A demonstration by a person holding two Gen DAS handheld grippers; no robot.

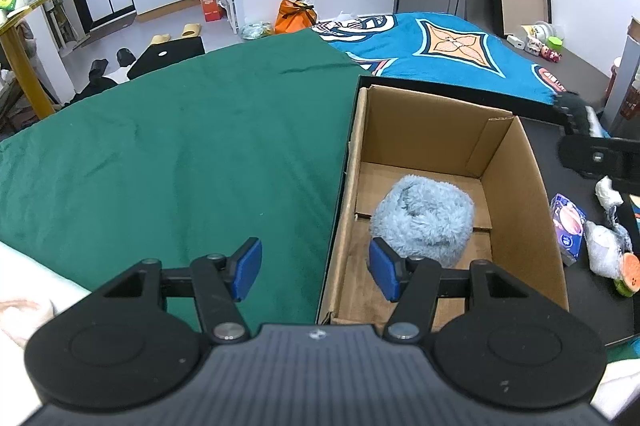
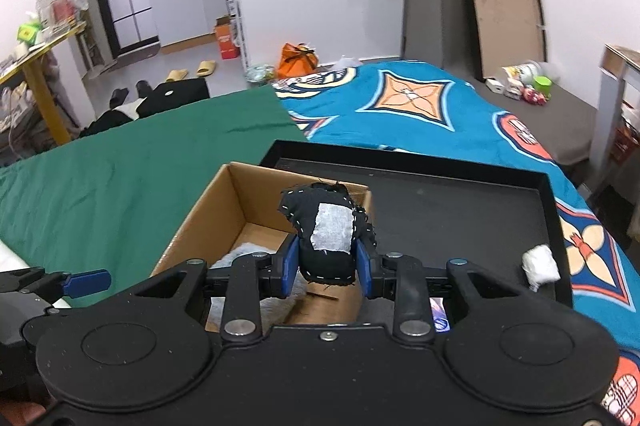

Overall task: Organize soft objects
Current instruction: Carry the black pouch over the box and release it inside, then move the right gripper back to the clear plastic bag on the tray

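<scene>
An open cardboard box (image 1: 516, 161) stands in a black tray (image 2: 460, 222) on the bed. A fluffy light-blue soft object (image 1: 424, 218) lies on the box floor. My left gripper (image 1: 316, 268) is open and empty, straddling the box's left wall. My right gripper (image 2: 326, 264) is shut on a black stitched pouch with a white patch (image 2: 326, 230), held above the box (image 2: 208, 222). The pouch and right gripper show at the right edge of the left wrist view (image 1: 576, 109).
A green sheet (image 1: 180, 145) covers the bed left of the box, a blue patterned blanket (image 2: 420, 105) lies behind. A white wad (image 2: 540, 264), a purple packet (image 1: 568, 230) and other small items (image 1: 608, 250) lie in the tray right of the box.
</scene>
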